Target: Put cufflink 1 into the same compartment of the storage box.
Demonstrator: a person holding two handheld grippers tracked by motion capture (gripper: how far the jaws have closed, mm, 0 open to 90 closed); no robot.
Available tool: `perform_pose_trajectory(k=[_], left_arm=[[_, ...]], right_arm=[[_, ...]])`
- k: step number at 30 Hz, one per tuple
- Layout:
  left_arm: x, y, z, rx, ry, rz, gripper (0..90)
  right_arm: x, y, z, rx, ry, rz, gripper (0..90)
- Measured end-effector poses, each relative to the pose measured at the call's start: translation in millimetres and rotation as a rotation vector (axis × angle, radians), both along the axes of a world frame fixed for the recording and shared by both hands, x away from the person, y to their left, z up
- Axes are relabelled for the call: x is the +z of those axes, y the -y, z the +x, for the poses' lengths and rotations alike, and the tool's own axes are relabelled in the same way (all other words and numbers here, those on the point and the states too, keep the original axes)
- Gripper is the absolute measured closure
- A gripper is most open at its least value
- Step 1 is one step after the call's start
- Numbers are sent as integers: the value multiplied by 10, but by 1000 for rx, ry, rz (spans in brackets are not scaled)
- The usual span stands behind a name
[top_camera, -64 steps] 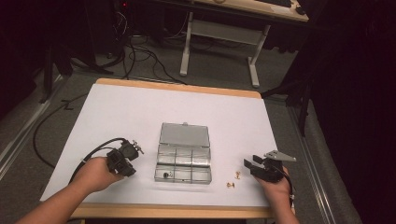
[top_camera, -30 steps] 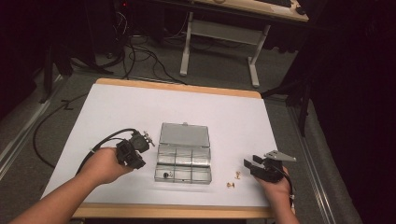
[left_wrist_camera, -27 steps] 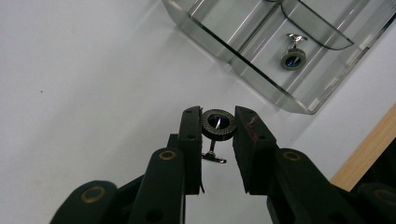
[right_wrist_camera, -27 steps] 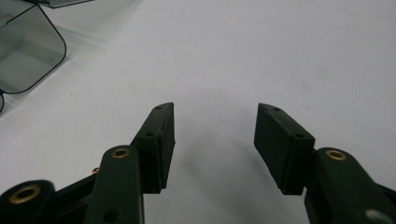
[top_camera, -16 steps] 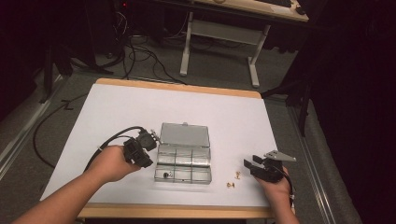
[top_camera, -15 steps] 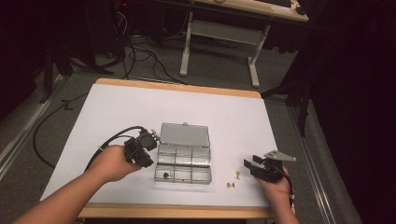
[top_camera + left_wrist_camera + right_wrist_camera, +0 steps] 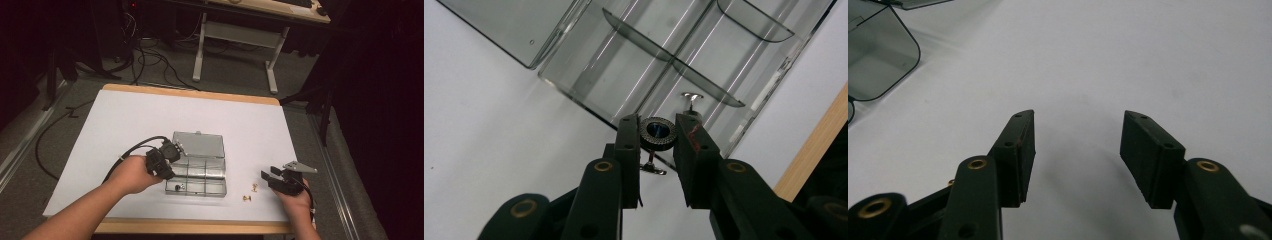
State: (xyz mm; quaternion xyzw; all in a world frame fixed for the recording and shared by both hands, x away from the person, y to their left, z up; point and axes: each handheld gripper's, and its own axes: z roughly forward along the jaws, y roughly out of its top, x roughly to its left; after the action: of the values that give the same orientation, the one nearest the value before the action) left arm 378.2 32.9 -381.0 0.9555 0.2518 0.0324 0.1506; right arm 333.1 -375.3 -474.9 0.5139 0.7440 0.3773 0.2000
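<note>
A clear plastic compartment box [image 7: 200, 162] lies open in the middle of the white table, its lid folded back. My left gripper [image 7: 167, 154] hovers at the box's left edge, shut on a small round stud [image 7: 657, 135] with a dark beaded rim and a blue centre; its pin [image 7: 651, 167] hangs below the jaws. The box's near compartments [image 7: 634, 70] lie just ahead of this gripper [image 7: 657, 120], and one holds a small silver piece [image 7: 692, 97]. My right gripper [image 7: 271, 178] rests open near the table's front right, nothing between its fingers [image 7: 1078, 117].
Two small gold pieces [image 7: 254, 188] [image 7: 247, 198] lie on the table between the box and the right gripper. A dark item [image 7: 178, 187] sits in the box's front left compartment. The table's wooden front edge [image 7: 200, 226] is close. A desk frame [image 7: 235, 45] stands beyond the table.
My left gripper has moved right from the table's left front up to the box's left edge, holding the stud. The right gripper has stayed still.
</note>
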Motion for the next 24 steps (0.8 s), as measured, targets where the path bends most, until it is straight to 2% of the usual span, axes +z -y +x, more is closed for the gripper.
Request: perform_pose_trajectory(k=[7,15,19,24], left_arm=[[-40,102,-12,-18,-9,-6,735],[-123,206,-22,-35,-15,12,735],[-180,215,-16,-30,-31,4,734],[-258,204,-9,-25,-38,16,734]], right_arm=[[0,-2,-1,1,1,1,487],[-1,-2,-2,2,3,3,487],[1,-1,-3,2,0,2,487],[1,-1,-3,3,1,2,487]])
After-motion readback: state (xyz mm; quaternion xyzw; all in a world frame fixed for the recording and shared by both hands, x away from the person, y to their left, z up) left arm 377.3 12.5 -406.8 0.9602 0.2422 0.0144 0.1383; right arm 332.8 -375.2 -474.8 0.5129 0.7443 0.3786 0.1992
